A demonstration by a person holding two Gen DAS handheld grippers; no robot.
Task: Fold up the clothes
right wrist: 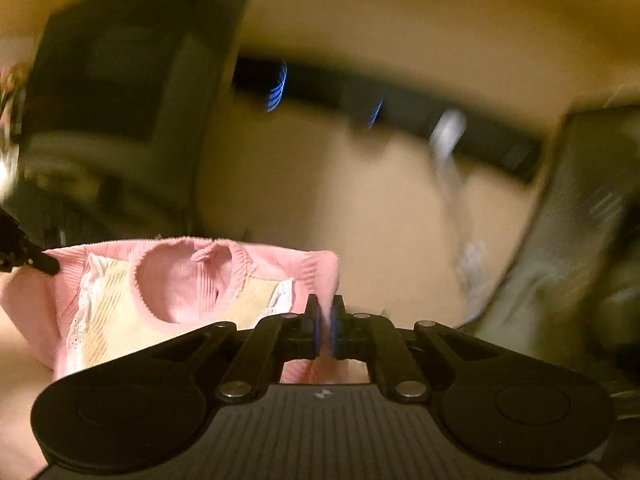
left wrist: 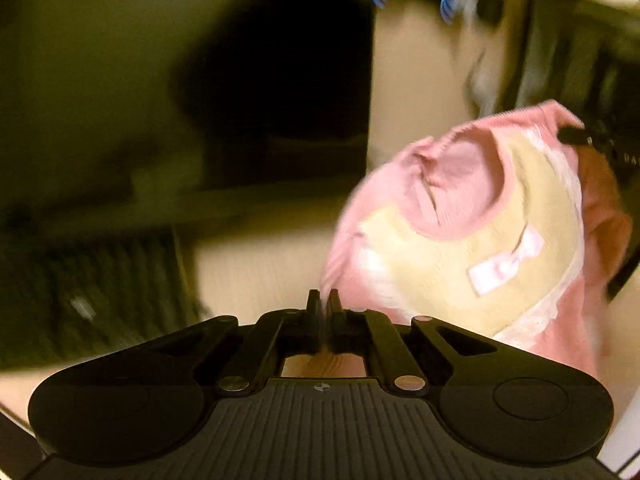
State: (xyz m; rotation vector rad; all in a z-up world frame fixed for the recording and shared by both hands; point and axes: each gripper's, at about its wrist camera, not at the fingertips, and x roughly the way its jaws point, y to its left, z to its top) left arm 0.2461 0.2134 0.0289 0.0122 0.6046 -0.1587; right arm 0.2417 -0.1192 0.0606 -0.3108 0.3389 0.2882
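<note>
Pale beige surface [right wrist: 360,208] fills the middle of both views, smeared by motion blur. Behind it runs one long dark band [right wrist: 400,108] carrying two small blue glints [right wrist: 278,88]. A large dark panel [left wrist: 280,60] stands at about eleven o'clock in the left wrist view, and a dim ribbed shape [left wrist: 100,280] lies at nine o'clock; what they are cannot be told.

One garment is in play: a pink ribbed top [left wrist: 460,220] with a cream yoke, white lace trim and one pale bow [left wrist: 506,262]. It is stretched in the air between two grippers.

Seen from its own camera, the left gripper [left wrist: 323,304] has its jaws clenched on a pink edge of the cloth, and the top spreads away toward two o'clock, where the other gripper's dark tip pinches its far corner.

Likewise the right gripper [right wrist: 325,308] is clamped on a pink corner, with the top reaching toward nine o'clock.
</note>
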